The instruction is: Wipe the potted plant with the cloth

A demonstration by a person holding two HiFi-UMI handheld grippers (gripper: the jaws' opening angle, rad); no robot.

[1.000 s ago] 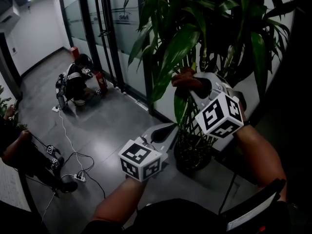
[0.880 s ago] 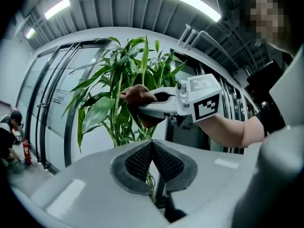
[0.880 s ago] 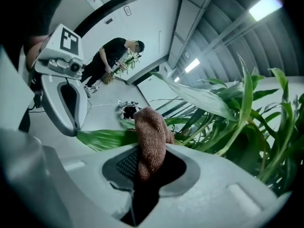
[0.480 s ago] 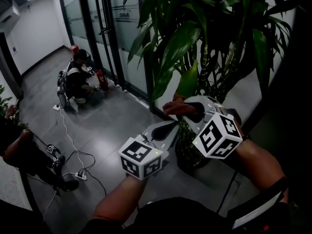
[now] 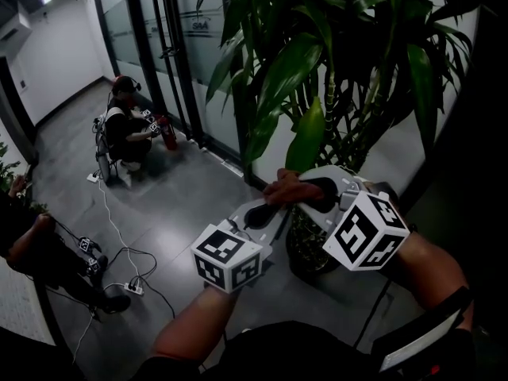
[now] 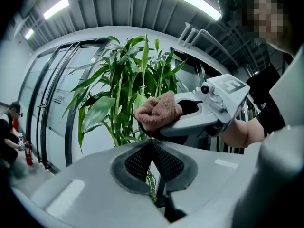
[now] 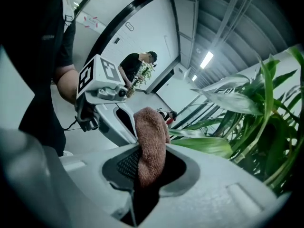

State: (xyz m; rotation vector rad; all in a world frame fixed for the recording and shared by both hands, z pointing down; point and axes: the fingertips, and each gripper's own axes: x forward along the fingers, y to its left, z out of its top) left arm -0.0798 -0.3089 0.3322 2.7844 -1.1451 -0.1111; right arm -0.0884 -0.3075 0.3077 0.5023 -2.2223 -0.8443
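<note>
The potted plant (image 5: 317, 46) has long green leaves on cane stems and stands in a dark pot (image 5: 311, 252) against the glass wall. A brown cloth (image 5: 287, 189) is bunched between the jaws of my right gripper (image 5: 290, 192), which is shut on it below a hanging leaf (image 5: 308, 143). In the right gripper view the cloth (image 7: 151, 141) sticks up from the jaws, with leaves (image 7: 213, 145) to the right. My left gripper (image 5: 255, 213) is shut and empty, its tips just under the cloth. In the left gripper view its pads (image 6: 164, 161) meet below the cloth (image 6: 156, 111).
Dark-framed glass partitions (image 5: 171, 62) run behind the plant. A person (image 5: 125, 133) crouches by a red fire extinguisher (image 5: 168, 136) at the far left. Another person (image 5: 36, 252) sits at the lower left near cables and a power strip (image 5: 128, 289) on the grey floor.
My right gripper has come down and leftward with the cloth, off the leaves, to just above the left gripper's tips. The left gripper stayed put.
</note>
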